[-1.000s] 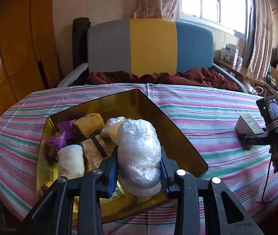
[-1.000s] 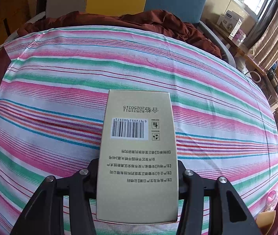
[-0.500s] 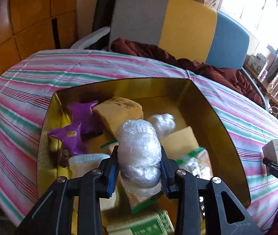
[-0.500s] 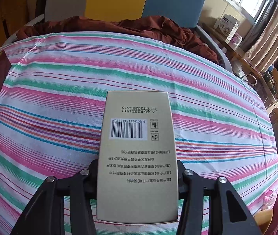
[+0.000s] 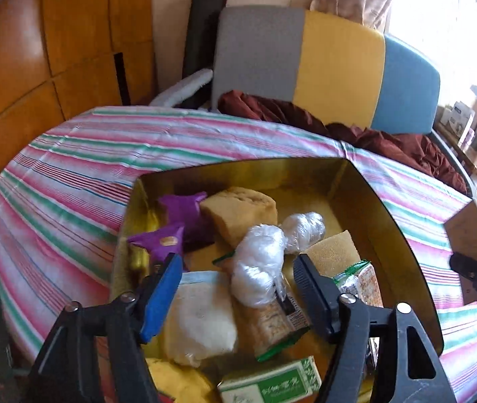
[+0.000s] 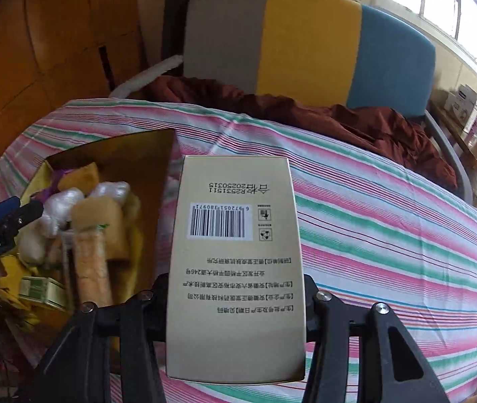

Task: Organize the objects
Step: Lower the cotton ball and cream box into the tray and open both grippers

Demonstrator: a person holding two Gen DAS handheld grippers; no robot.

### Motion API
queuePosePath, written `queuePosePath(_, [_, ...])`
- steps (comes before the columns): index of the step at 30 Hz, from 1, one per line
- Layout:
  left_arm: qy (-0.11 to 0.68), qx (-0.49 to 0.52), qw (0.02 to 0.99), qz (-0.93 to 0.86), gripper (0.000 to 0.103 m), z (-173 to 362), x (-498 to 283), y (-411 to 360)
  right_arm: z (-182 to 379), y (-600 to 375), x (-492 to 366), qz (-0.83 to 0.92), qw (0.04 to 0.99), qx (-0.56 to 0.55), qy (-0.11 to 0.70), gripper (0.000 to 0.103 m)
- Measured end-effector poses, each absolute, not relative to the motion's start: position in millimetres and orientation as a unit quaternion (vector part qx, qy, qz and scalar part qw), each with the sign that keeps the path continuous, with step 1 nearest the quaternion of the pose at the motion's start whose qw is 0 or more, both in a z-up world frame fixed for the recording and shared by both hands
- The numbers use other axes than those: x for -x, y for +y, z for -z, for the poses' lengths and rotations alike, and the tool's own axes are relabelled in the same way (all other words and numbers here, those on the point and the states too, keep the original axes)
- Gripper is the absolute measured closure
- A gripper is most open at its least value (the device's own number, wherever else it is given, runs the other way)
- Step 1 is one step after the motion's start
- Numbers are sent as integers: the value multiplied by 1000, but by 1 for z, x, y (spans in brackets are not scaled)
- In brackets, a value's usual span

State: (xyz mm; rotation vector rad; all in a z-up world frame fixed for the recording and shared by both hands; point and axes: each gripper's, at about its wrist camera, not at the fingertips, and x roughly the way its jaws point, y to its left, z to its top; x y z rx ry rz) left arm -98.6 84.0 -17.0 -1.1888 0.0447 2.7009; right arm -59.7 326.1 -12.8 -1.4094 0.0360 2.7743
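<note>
My right fingers point(image 6: 235, 288) clamp the beige box point(image 6: 235, 258), long axis running straight out ahead, with the gold tray point(image 6: 157, 168) lying to its left, where my left fingers point(image 5: 238, 292) have just been opening off the plastic-wrapped bundle point(image 5: 258, 268) now lying inside it.

The gold tin point(image 5: 389, 208) looks like glossy, mirror-smooth metal. A crinkled clear-plastic bundle point(image 5: 258, 268) glistens inside. The striped cloth point(image 6: 389, 221) is matt woven fabric; the beige carton point(image 6: 235, 262) is smooth satin card.
</note>
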Motion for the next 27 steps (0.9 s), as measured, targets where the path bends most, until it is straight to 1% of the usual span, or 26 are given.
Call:
queuePosePath(2, [14,385,87,-919,25,7,88,76,10,304,69,-892,-7,451,5,52])
queuePosePath(11, [4,348,44,-936,1,-22,50,39,22,227,107,-877,-70,476,-5,52])
queuePosePath(18, [9,349,16,-937,0,-25,35,24,43,211,120,-865,-54,498,5,51])
queuePosePath(21, [16,351,3,-936,0,-23,32,23,45,209,115,-865,-52,498,1,46])
queuePosePath(23, [22,350,-6,-936,0,-22,30,24,43,209,111,-867,-49,495,2,27])
queuePosePath(25, [19,350,-8,-936,0,-21,27,24,39,209,105,-873,-49,486,6,18])
queuePosePath(27, [12,352,-9,-936,0,-20,25,22,32,210,99,-879,-46,474,10,17])
